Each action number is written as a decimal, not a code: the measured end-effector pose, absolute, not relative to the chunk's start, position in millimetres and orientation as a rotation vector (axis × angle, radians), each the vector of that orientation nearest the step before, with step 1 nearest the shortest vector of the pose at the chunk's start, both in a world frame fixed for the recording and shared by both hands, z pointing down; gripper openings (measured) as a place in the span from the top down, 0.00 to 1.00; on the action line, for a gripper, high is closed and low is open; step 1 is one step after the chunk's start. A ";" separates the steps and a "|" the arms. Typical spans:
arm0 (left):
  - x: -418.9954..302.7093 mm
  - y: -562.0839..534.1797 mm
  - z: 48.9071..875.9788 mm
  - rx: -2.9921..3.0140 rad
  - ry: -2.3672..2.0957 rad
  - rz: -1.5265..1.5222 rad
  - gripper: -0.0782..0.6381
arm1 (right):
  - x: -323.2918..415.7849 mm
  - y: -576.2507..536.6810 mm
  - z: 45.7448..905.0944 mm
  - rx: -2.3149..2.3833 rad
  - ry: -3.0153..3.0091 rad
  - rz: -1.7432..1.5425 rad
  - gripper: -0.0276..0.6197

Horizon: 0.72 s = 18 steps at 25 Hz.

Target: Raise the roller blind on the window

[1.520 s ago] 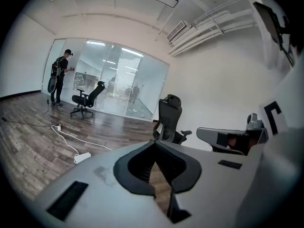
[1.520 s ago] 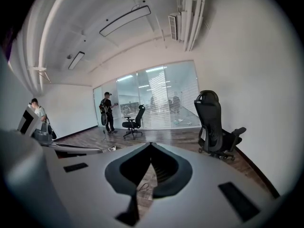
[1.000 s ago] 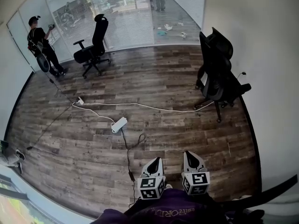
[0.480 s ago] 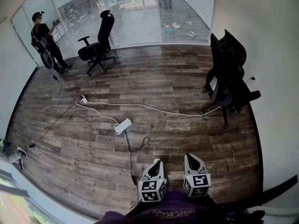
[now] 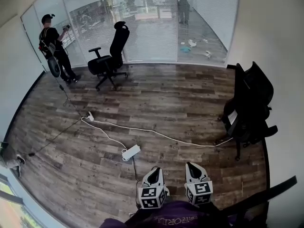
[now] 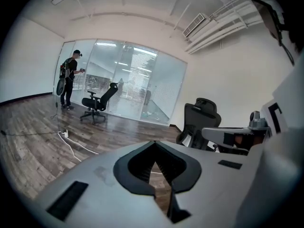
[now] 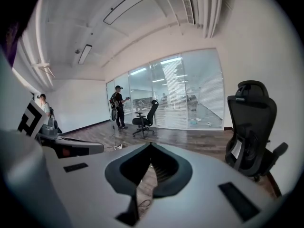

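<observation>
Compared with a second ago, the whole room has slid right and down in the head view. The power strip (image 5: 131,152) now sits much nearer the grippers, the chair by the glass wall (image 5: 156,27) has drifted toward the middle, and the chair on the right has dropped lower along the white wall. More of the glass wall shows too. The grippers haven't changed place in the frame – side by side at the bottom edge, pointing out over the wooden floor (image 5: 166,99).

Counting it up:
- Two grippers: the left gripper (image 5: 154,171) (image 6: 154,148) and the right gripper (image 5: 192,167) (image 7: 150,146). Both are clenched tip to tip with nothing between the jaws.
- Two black office chairs: one by the glass (image 5: 111,61), one on the right (image 5: 251,106).
- One power strip, with one white cable (image 5: 156,133) running across the floor toward the right chair.
- One person (image 5: 53,46) standing at the glass wall, plus what looks like a second one (image 7: 45,109), small at the left of the right gripper view.

The window (image 5: 5,201) is just a sliver in the bottom-left corner of the head view, well apart from both grippers – its roller blind can't be made out there.
</observation>
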State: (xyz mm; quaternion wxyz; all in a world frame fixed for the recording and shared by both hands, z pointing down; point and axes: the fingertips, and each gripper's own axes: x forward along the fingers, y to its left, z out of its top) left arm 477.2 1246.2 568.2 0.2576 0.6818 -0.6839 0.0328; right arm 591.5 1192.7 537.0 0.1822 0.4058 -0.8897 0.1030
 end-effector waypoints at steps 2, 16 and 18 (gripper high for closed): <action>454.7 1224.7 572.1 1.828 -1.875 0.086 0.89 | 578.2 1171.2 542.0 1.145 -2.494 0.297 0.96; 391.9 1059.8 607.1 1.637 -1.908 0.037 0.89 | 487.8 985.1 567.4 0.926 -2.529 0.305 0.96; 378.3 1015.6 600.5 1.614 -1.929 0.026 0.89 | 474.6 938.5 560.0 0.894 -2.528 0.285 0.96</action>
